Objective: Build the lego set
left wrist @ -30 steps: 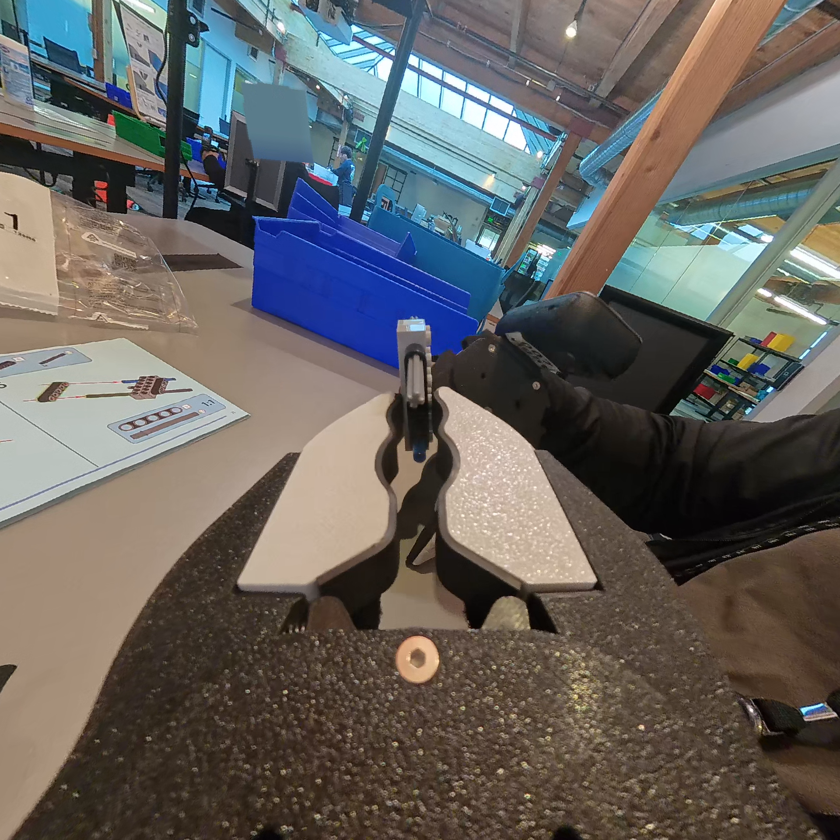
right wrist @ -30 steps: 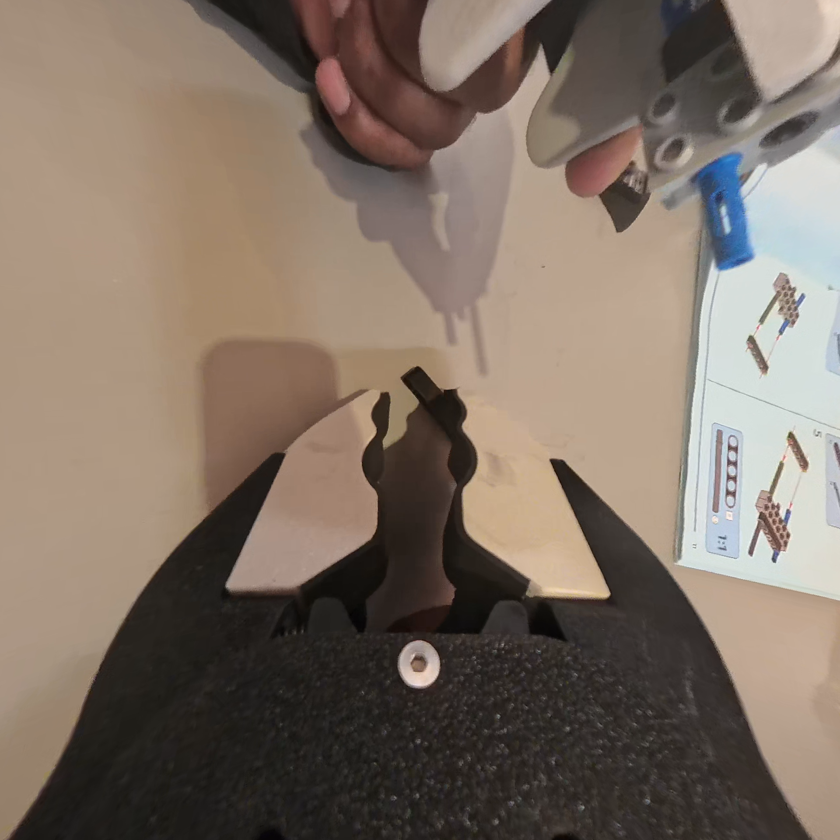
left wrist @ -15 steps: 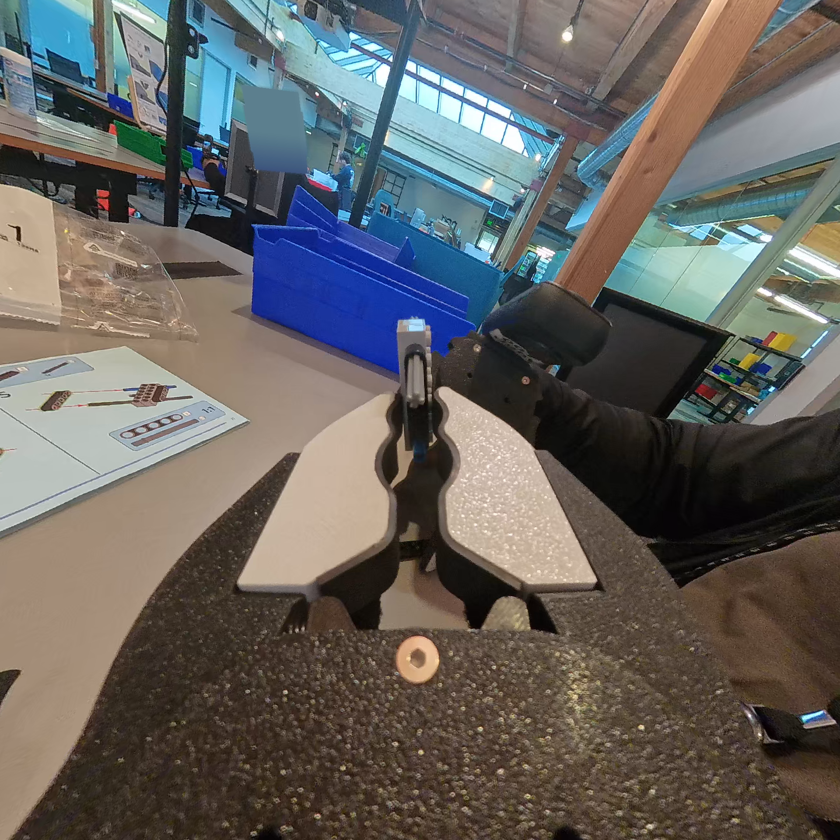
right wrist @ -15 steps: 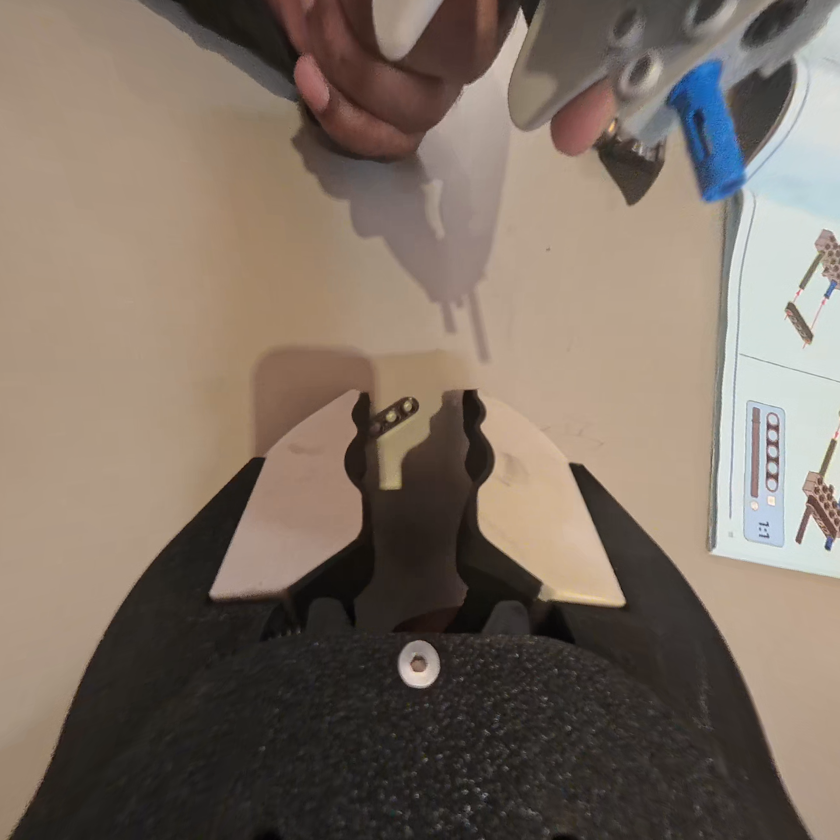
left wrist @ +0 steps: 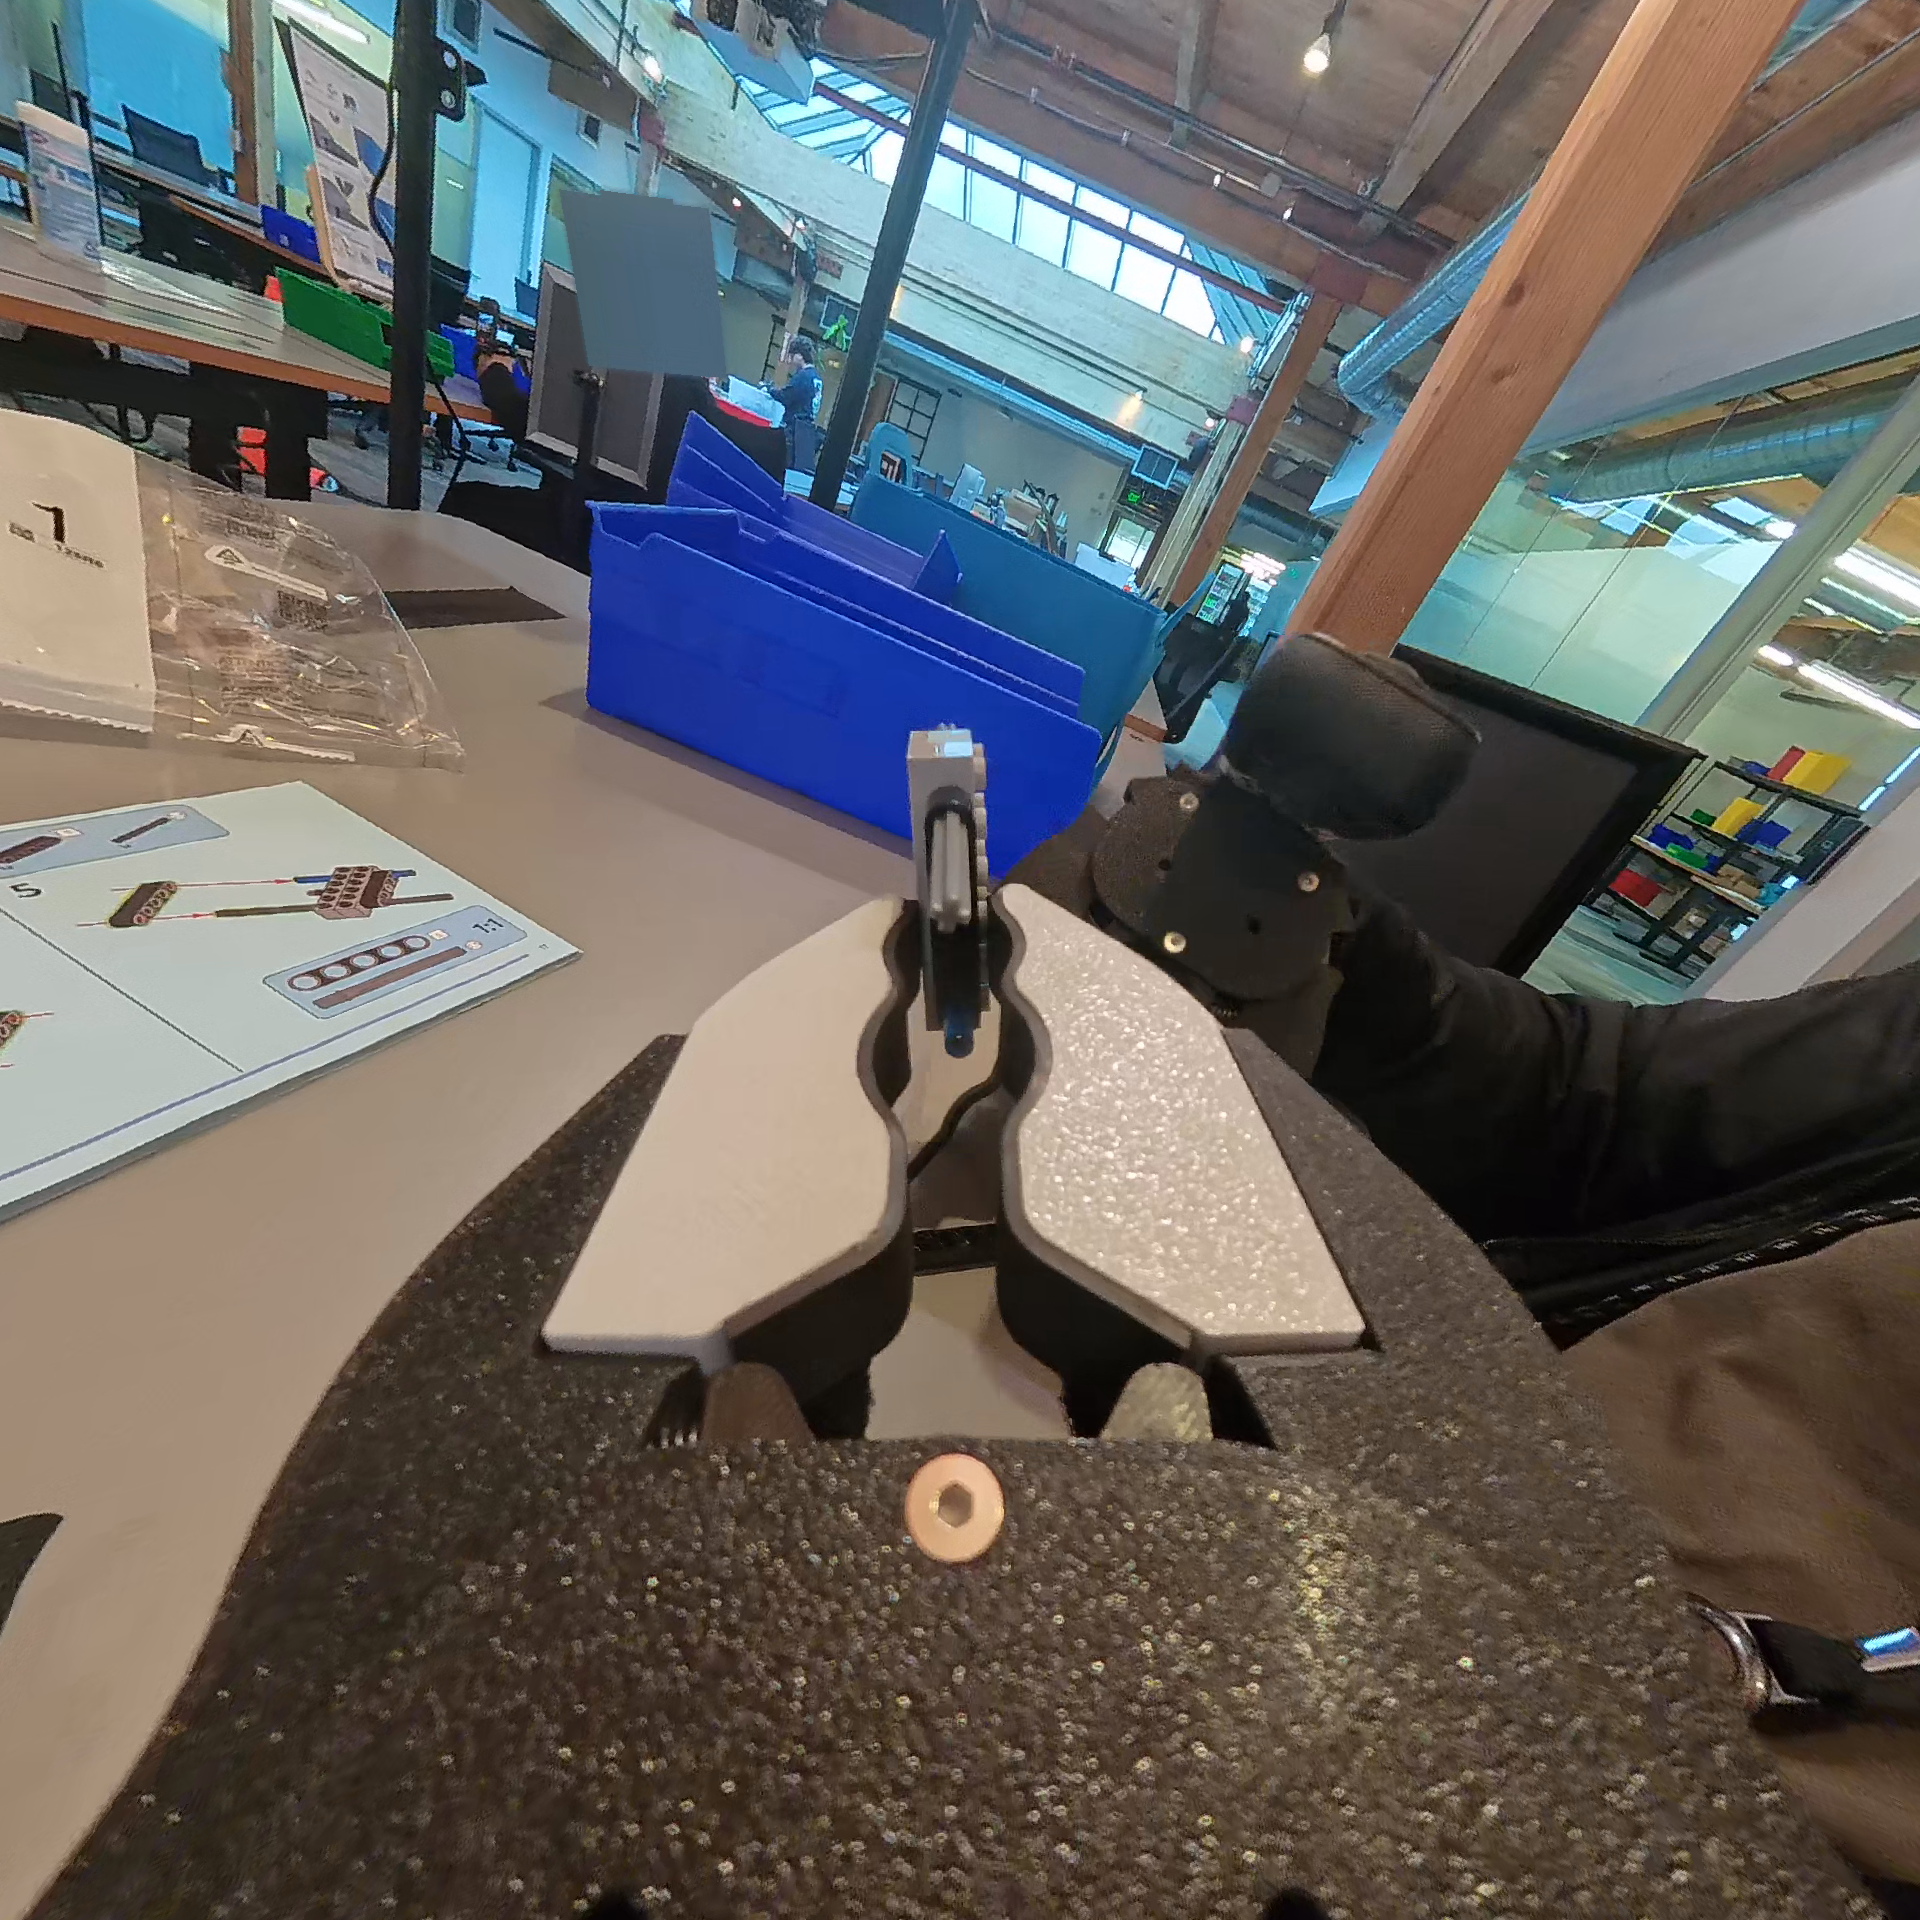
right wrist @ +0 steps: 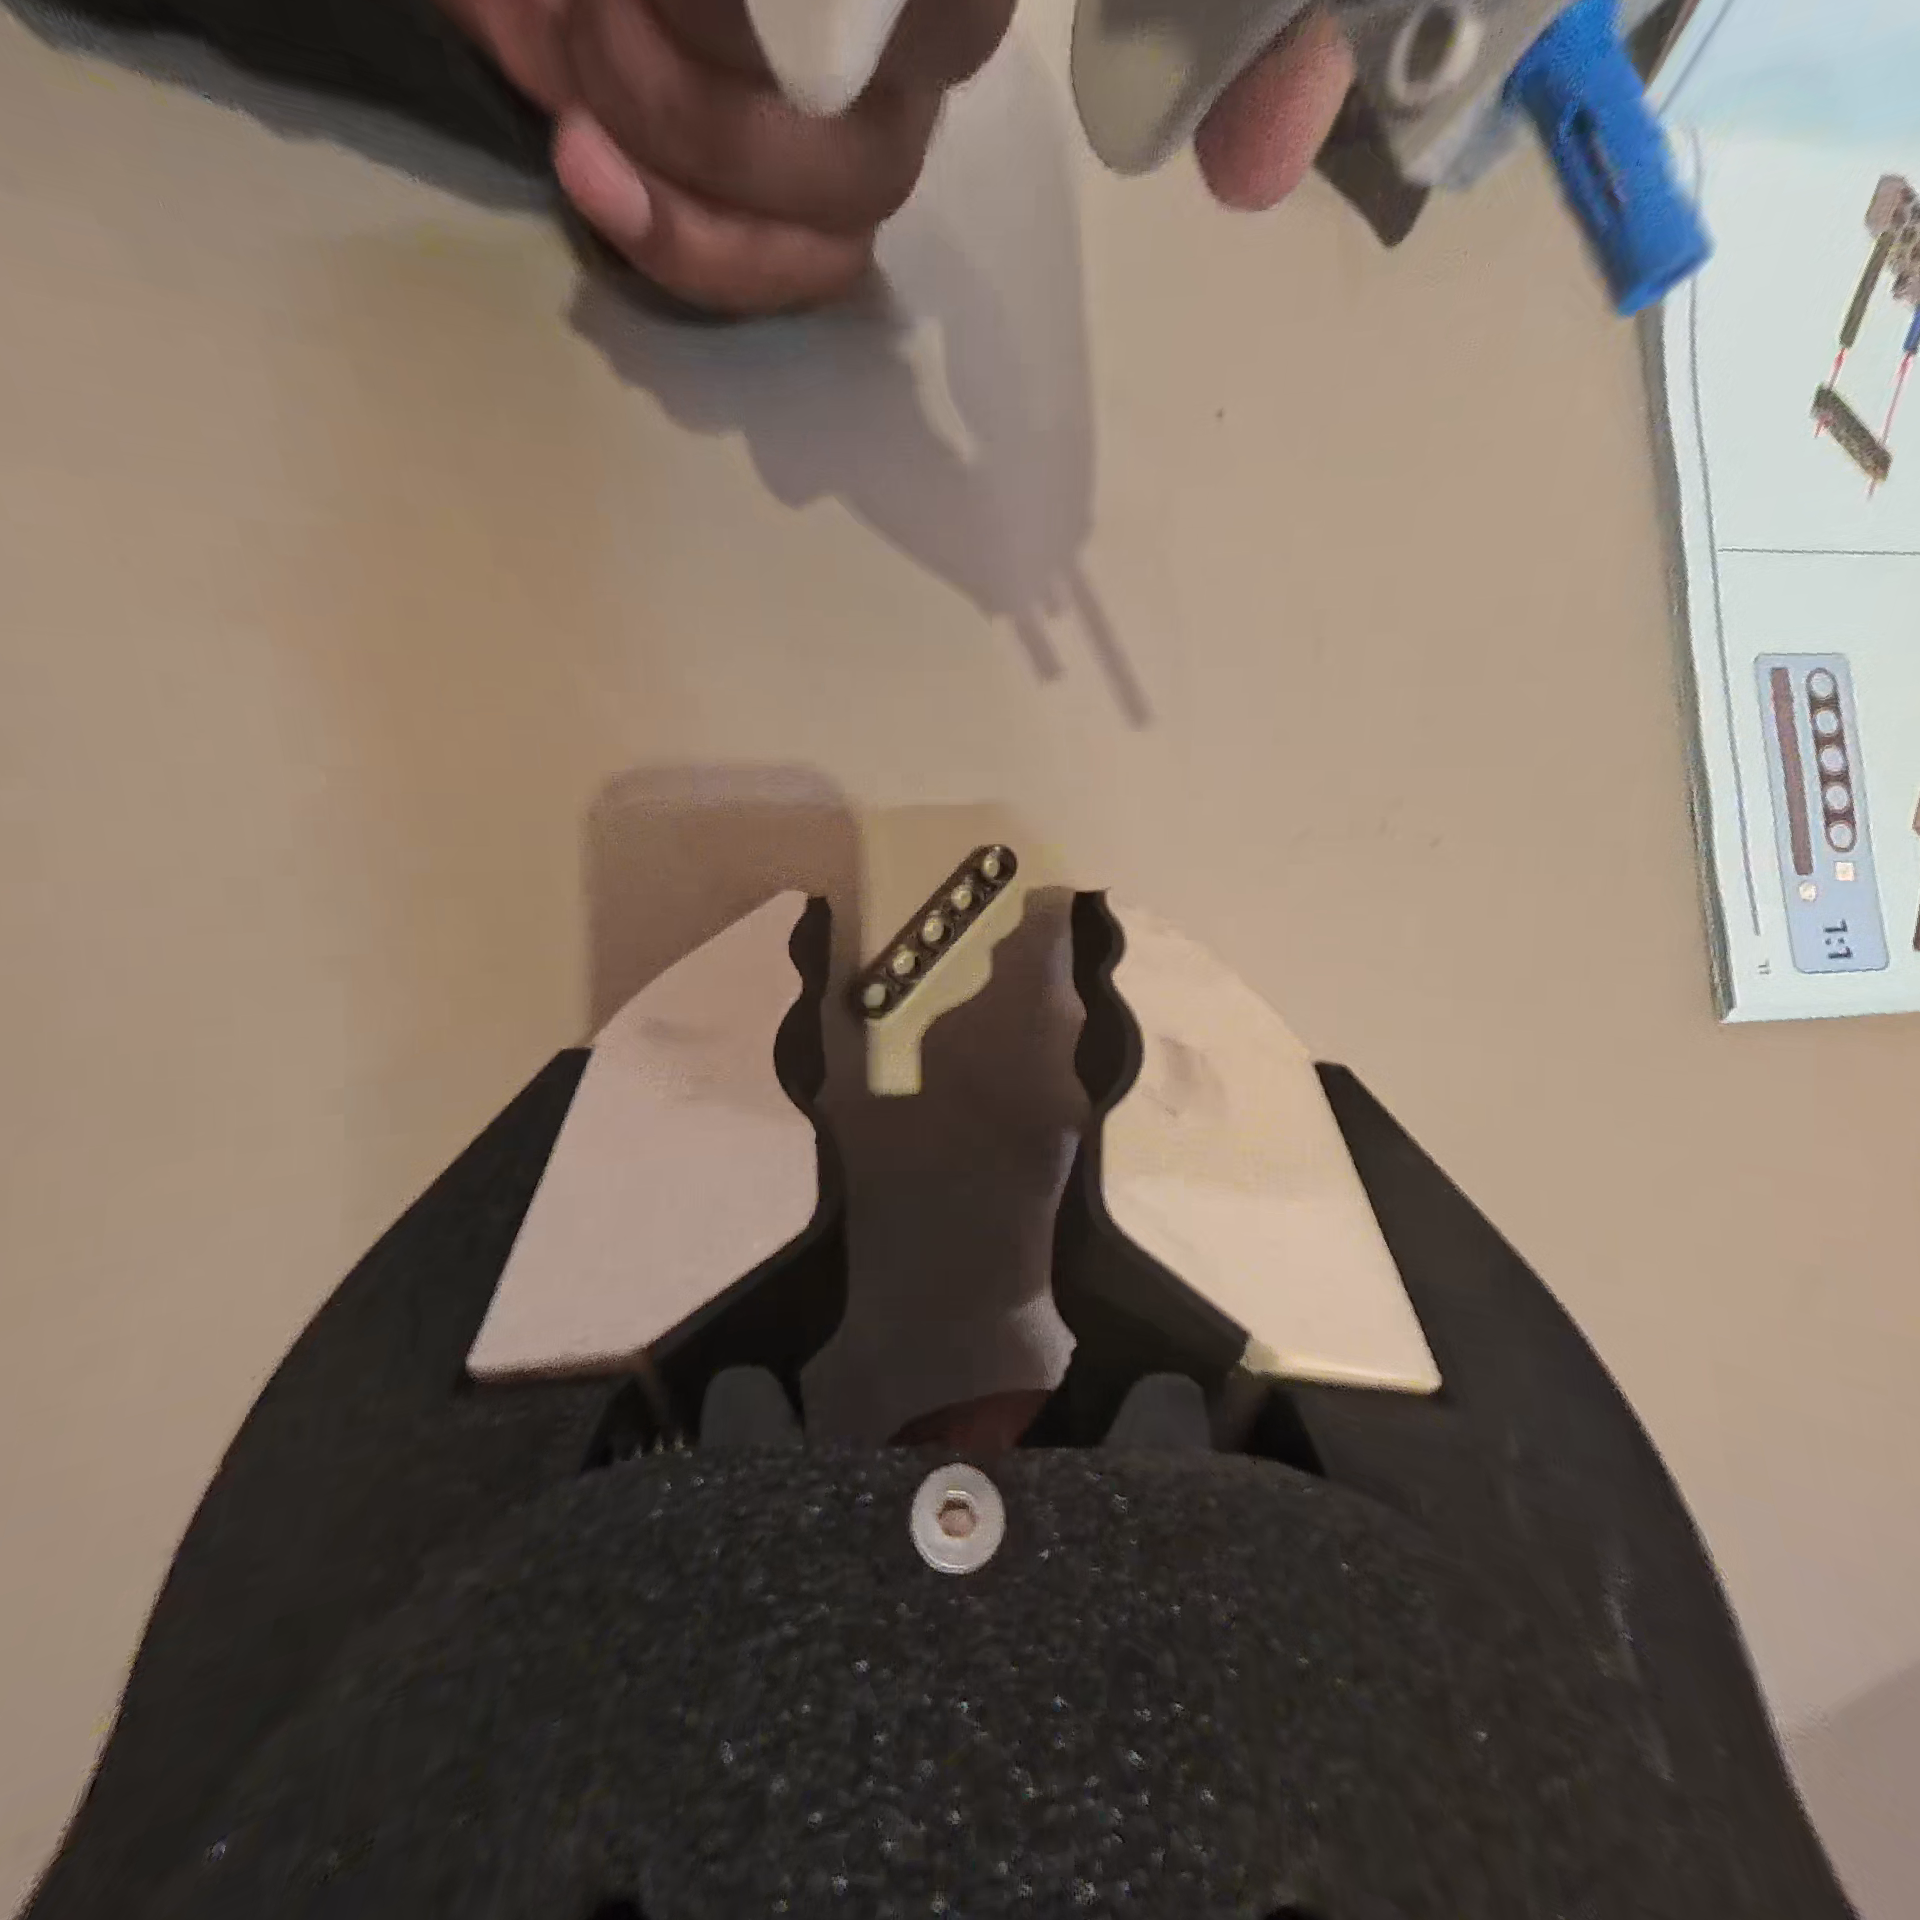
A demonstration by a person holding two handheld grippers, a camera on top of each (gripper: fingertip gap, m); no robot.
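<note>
My left gripper is shut on a small grey brick assembly with a grey axle and a blue pin, held upright above the table. The right wrist view shows the same assembly with its blue pin at the top edge, beside a hand. My right gripper points down at the table, open. A dark five-hole beam lies slantwise on the table between its fingers, touching neither pad. In the left wrist view the right gripper's black body shows, its fingers hidden.
An instruction sheet lies on the table at the left; it shows at the right edge in the right wrist view. Blue bins stand behind, and a clear plastic bag and a white booklet lie at the far left. A black screen stands at the right. About 12 cm separates my left fingertips from my right.
My right gripper's jaws opened wider; the dark beam left its fingertip and now lies on the table between the fingers. My left gripper kept hold of the grey assembly.
</note>
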